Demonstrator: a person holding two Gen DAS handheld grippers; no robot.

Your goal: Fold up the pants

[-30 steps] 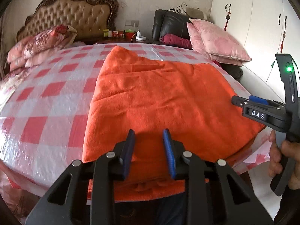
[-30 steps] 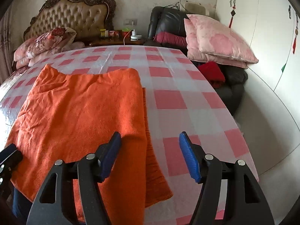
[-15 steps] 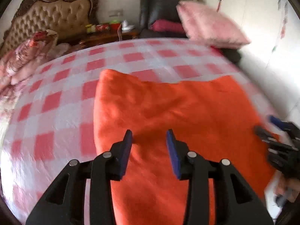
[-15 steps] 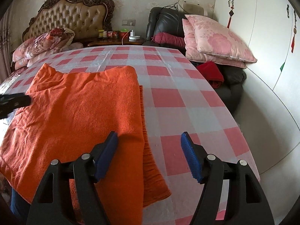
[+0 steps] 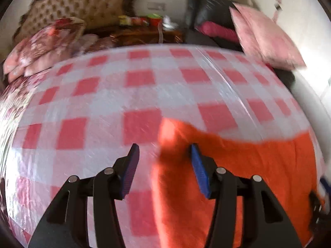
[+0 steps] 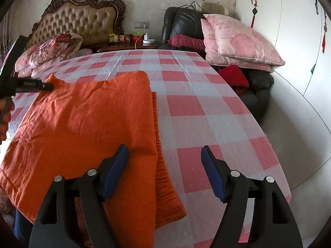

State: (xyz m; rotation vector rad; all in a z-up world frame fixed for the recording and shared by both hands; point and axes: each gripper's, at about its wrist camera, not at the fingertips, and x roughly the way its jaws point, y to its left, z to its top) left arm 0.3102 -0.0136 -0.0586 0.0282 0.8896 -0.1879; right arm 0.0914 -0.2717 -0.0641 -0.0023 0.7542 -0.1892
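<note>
The orange pants lie flat on the checkered bed cover, on the side far from the pink pillows. The left gripper is spread over the pants' far corner. The right gripper is spread above their near edge, holding nothing.

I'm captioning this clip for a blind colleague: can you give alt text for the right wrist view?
Folded orange pants lie on a red-and-white checked bed cover, with the right tongs open above their near right edge. The left tongs reach toward the pants' far left corner, and pink pillows sit behind.
</note>
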